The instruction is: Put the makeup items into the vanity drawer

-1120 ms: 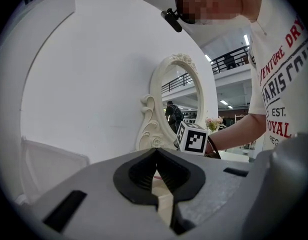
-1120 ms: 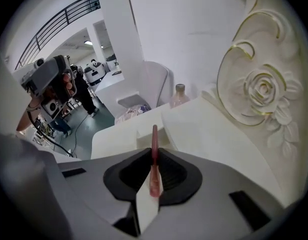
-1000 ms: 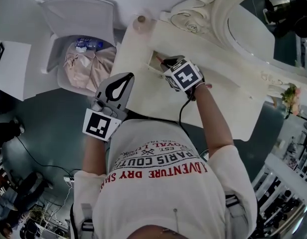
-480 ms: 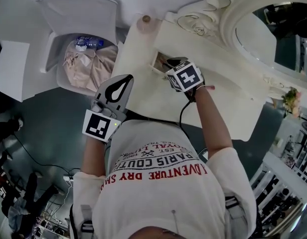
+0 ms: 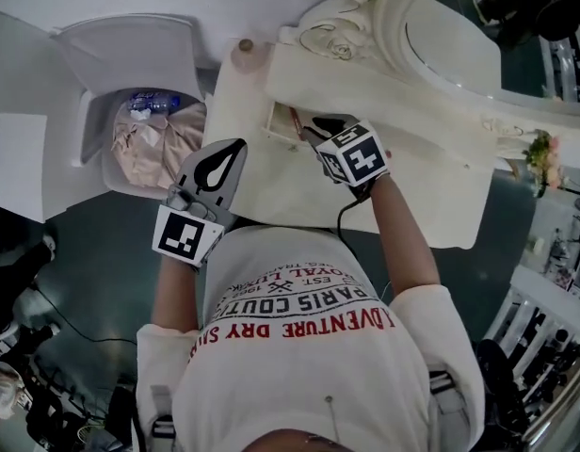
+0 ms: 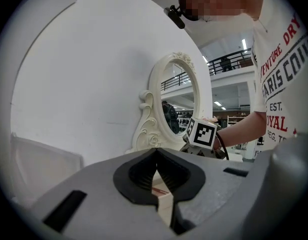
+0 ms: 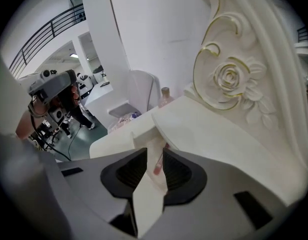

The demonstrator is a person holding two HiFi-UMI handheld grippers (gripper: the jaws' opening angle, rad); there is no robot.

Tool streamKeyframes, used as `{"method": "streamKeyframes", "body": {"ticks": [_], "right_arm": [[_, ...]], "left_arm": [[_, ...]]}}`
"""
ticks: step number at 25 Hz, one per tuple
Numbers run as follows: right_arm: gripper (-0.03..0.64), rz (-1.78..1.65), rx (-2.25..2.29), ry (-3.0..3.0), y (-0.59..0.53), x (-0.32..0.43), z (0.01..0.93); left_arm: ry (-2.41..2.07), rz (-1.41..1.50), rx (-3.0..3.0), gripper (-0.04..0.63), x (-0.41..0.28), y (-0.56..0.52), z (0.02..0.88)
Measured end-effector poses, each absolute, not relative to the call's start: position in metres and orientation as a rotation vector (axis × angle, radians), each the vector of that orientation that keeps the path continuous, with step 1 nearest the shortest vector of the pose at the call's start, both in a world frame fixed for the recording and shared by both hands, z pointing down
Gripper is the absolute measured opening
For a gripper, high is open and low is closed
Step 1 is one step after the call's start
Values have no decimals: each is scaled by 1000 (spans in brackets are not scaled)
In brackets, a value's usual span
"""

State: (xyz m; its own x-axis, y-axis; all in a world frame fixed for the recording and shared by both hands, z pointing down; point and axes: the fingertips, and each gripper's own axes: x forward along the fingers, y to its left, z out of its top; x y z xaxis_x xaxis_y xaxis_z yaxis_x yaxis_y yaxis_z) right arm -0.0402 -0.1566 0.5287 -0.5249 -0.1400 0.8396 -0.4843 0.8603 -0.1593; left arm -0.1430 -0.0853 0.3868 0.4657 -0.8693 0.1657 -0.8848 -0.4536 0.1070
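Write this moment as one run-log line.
right gripper: jaws just opening, empty | pink makeup tube: in cream vanity drawer | left gripper: shut

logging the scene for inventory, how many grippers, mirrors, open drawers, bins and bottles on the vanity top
grippers: 2, left gripper shut, right gripper holding nothing, jaws just opened
mirrors: 1
open drawers: 1
bins: 1
bottles on the vanity top: 1
total: 6

One drawer [image 5: 282, 126], one mirror [image 5: 450, 22] — one bin [image 5: 130, 53]
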Motion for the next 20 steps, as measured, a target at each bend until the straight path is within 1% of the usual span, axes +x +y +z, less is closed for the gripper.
{"method": "streamKeyframes", "body": {"ticks": [3,9,14,20], "right_arm": [[98,472,512,-2105,-158,-14,519],[126,515,615,-2052,-150,53,524],[127,581,703,-1990,-136,102,542],[123,663,759,-1932,-120,138,569]], "left_arm": [[-1489,120,2575,6,-125,-91,381],[-1341,129,2674,7,-76,-106,376],[-1218,141,2739,7,-36,-111,378],[-1123,164,2773,7,-1,-111,383]]}}
